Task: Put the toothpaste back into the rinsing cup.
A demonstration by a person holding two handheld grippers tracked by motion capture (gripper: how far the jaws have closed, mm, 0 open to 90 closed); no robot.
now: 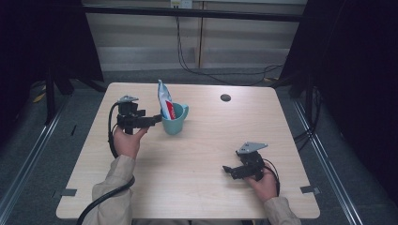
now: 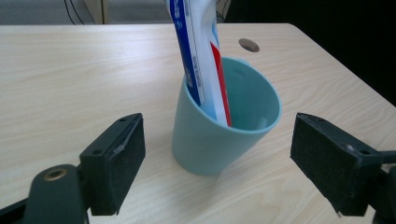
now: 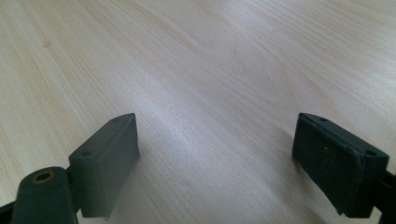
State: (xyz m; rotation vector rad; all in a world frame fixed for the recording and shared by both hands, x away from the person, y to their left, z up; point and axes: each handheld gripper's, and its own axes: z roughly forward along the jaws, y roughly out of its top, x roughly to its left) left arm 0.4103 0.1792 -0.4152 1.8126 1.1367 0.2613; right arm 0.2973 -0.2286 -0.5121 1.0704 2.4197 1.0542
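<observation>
In the high view a teal cup (image 1: pixel 175 120) stood upright a little above and left of the middle of the frame, on a pale wooden table (image 1: pixel 202 154). A toothpaste tube (image 1: pixel 164 98) stuck up out of the cup, leaning toward the upper left, its white, blue and red body rising well above the rim. The left gripper (image 1: pixel 157 120) was held level just to the left of the cup, its jaws pointing right toward the cup's side, very close to the wall; whether they touched it could not be told from above.

In the left gripper view the cup (image 2: pixel 219 135) sat in the centre of the frame, a little beyond the two black jaws, which stood wide apart at the lower left and lower right with bare wood between them. Nothing was clamped. The tube (image 2: pixel 198 56) leaned against the near left side of the cup's rim and ran off the top edge of the frame. A dark round hole (image 2: pixel 249 45) in the tabletop showed at the upper right.

The right gripper (image 1: pixel 227 169) rested low on the table in the lower right of the high view, well apart from the cup. In the right gripper view its jaws were spread wide over bare wood (image 3: pixel 210 93), gripping nothing.
</observation>
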